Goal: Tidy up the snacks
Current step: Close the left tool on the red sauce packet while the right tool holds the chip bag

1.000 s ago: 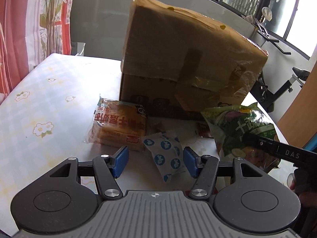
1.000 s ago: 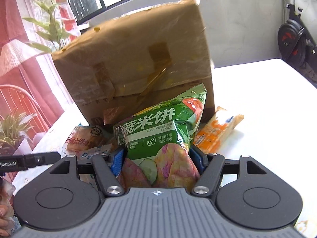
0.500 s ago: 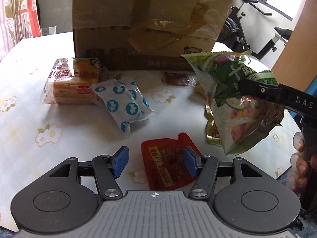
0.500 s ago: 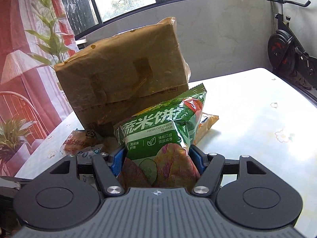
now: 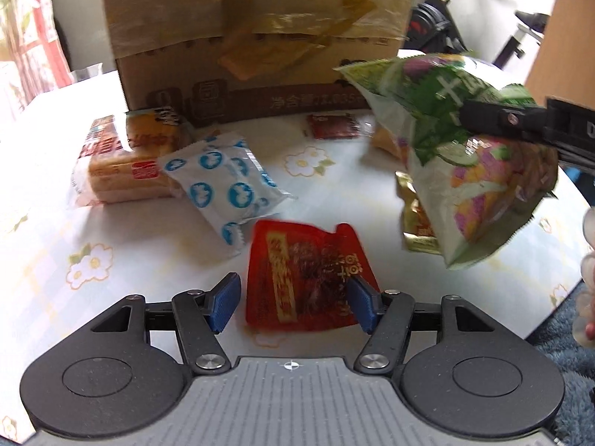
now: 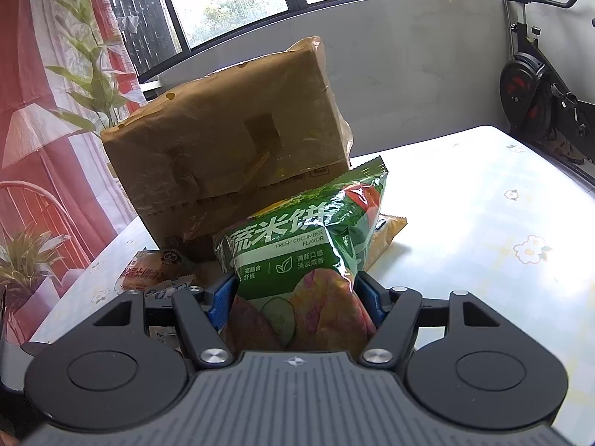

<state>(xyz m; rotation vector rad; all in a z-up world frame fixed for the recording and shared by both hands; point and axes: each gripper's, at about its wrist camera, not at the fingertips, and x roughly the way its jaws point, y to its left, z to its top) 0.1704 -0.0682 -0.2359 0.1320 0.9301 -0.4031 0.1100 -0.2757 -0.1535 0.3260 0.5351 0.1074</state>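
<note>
My right gripper (image 6: pixel 295 306) is shut on a green cucumber rice-cracker bag (image 6: pixel 305 256) and holds it above the table; the bag also shows in the left wrist view (image 5: pixel 468 163). My left gripper (image 5: pixel 292 306) is open, its jaws on either side of a red snack pouch (image 5: pixel 305 275) that lies flat on the table. A white packet with blue dots (image 5: pixel 227 186), a bread pack (image 5: pixel 126 163), a small red packet (image 5: pixel 333 126) and a gold packet (image 5: pixel 418 223) lie on the tablecloth.
A large taped cardboard box (image 5: pixel 256 37) stands at the back of the table (image 5: pixel 74 245); it also shows in the right wrist view (image 6: pixel 230 152). An orange packet (image 6: pixel 386 234) lies behind the green bag. An exercise bike (image 6: pixel 535 104) stands beyond the table's right edge.
My left gripper has pulled back and lowered from the white dotted packet to the red pouch. My right gripper has lifted the green bag higher and back from the box.
</note>
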